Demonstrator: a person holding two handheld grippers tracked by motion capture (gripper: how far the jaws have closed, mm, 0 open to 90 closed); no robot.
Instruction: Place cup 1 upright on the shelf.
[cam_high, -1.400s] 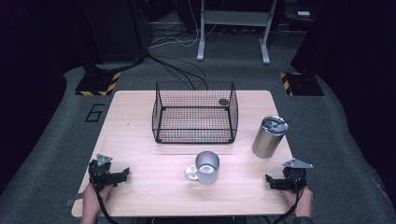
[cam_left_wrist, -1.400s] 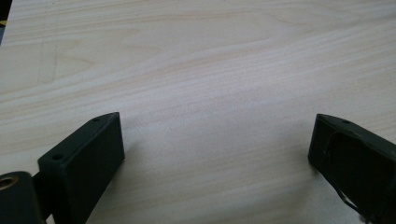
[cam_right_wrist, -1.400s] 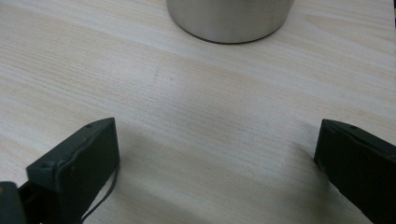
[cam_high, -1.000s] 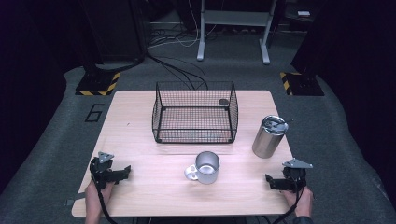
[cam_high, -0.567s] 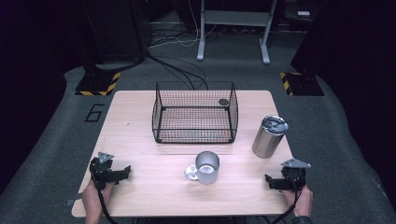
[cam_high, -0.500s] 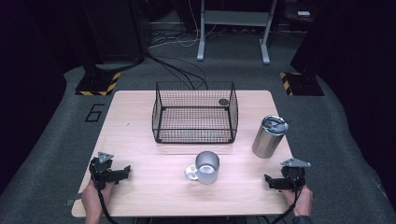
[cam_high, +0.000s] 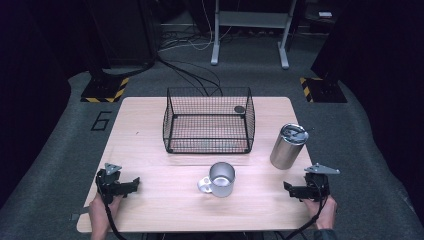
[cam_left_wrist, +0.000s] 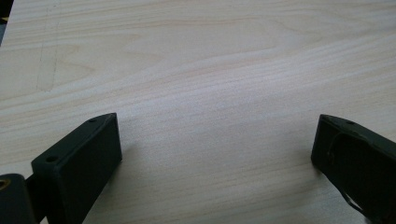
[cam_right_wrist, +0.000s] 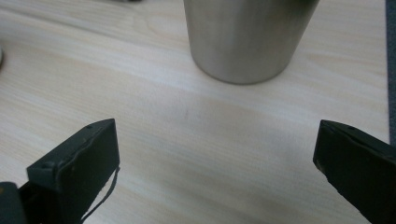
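Observation:
A black wire basket (cam_high: 208, 121) stands at the back middle of the wooden table (cam_high: 150, 135), with a small dark round thing (cam_high: 239, 109) at its far right corner. A steel mug (cam_high: 220, 179) with a handle sits in front of the basket. To its right stands a steel tumbler (cam_high: 288, 146) with a lid; its base (cam_right_wrist: 247, 37) is just ahead of my right gripper (cam_right_wrist: 215, 154). That gripper (cam_high: 291, 190) rests open near the front right edge. My left gripper (cam_high: 134, 184) lies open at the front left, over bare wood (cam_left_wrist: 210, 93), jaws wide apart (cam_left_wrist: 215, 149).
Dark carpet surrounds the table, with cables (cam_high: 190, 65) and a metal stand (cam_high: 250, 30) beyond the far edge. Yellow-black striped plates (cam_high: 105, 90) lie on the floor at both far corners. A person's hands (cam_high: 102, 215) hold the grippers at the table's near edge.
The right gripper has shifted very slightly left. Everything else stays where it was.

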